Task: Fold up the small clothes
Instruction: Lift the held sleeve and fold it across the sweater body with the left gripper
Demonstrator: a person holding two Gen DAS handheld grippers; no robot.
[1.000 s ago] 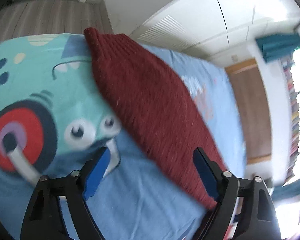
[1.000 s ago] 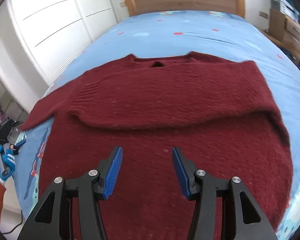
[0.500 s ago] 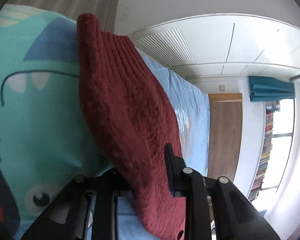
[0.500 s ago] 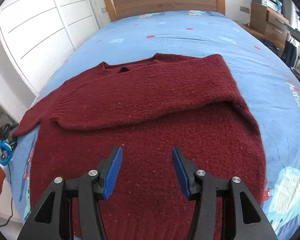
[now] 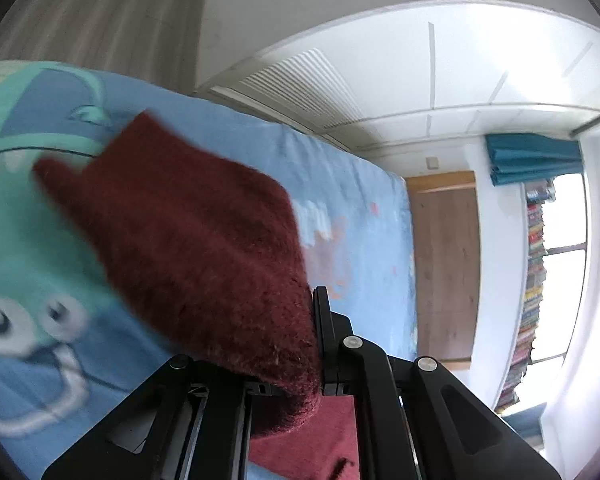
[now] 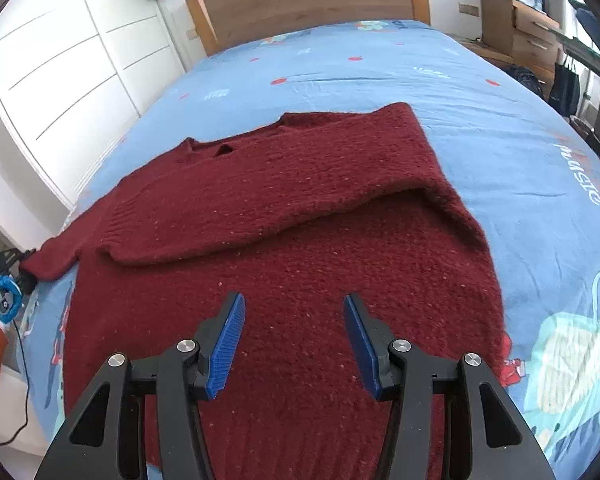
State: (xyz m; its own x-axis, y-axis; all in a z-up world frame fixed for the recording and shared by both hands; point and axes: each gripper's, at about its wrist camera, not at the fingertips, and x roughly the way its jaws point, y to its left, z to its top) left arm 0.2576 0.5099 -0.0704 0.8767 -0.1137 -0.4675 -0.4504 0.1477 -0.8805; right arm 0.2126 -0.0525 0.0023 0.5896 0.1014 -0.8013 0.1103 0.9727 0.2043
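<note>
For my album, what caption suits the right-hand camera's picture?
Open right gripper poised over a dark red sweater, one sleeve folded across, on a blue bedspread.

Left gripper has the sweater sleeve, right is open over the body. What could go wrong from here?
1. The left gripper is shut on the sleeve; pulling hard may drag the whole sweater out of line.
2. The other sleeve lies loosely folded across the chest and may shift.

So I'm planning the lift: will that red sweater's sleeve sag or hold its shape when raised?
Likely floppy: the sleeve droops from the left gripper. The knit looks thick and fuzzy, so slipping seems unlikely. The sweater body probably drags along.
</note>
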